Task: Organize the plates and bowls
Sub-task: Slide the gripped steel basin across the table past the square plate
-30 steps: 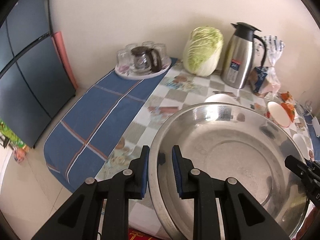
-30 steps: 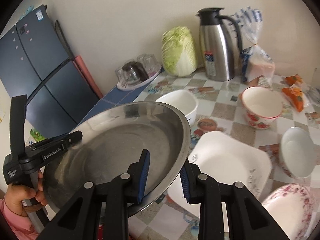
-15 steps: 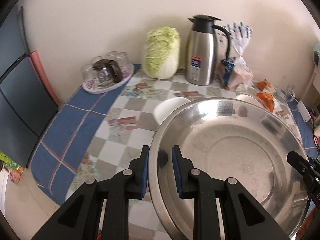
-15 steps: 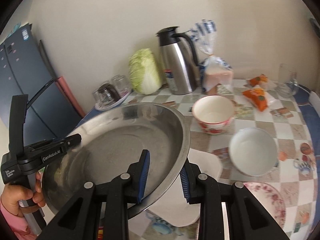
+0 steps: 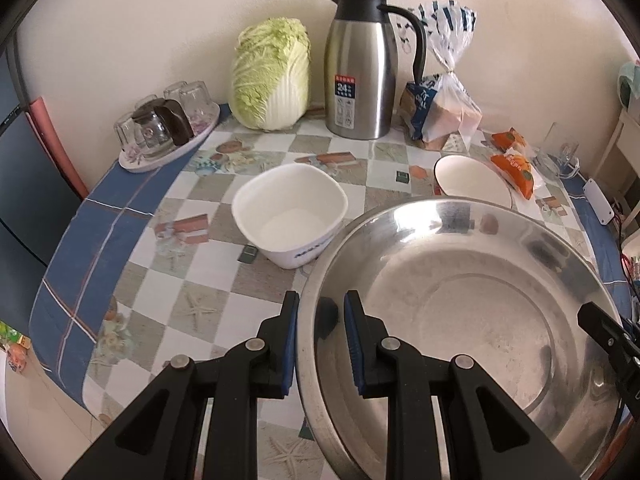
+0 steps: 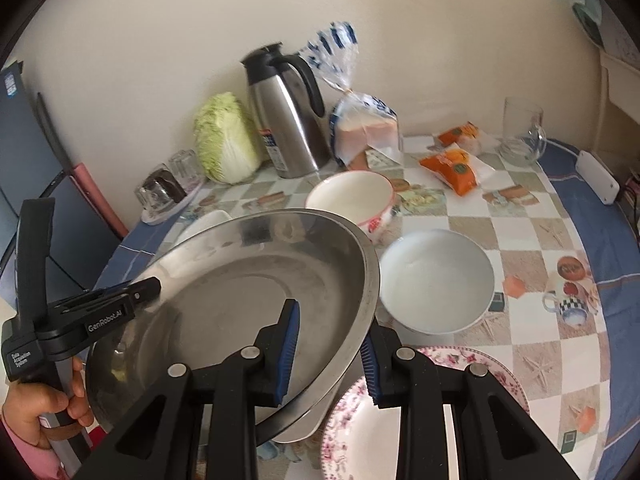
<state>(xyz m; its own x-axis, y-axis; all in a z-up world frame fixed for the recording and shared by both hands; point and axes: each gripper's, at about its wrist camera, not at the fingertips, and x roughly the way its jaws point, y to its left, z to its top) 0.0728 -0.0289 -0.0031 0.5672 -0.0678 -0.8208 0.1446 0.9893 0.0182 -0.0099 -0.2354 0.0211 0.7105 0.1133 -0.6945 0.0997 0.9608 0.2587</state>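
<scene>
Both grippers hold a large steel basin above the table. My left gripper is shut on its left rim; my right gripper is shut on its right rim, and the basin also shows in the right wrist view. A square white bowl sits left of the basin. A red-patterned bowl, a plain white bowl and a pink floral plate lie to the right. A white square plate is mostly hidden under the basin.
At the back stand a cabbage, a steel thermos jug, a bread bag and a tray of glasses. Orange snack packets, a glass mug and a white power adapter lie at the right.
Both grippers have carried the basin to the right across the table. The square white bowl now shows clear of it on the left, and the square plate is more covered.
</scene>
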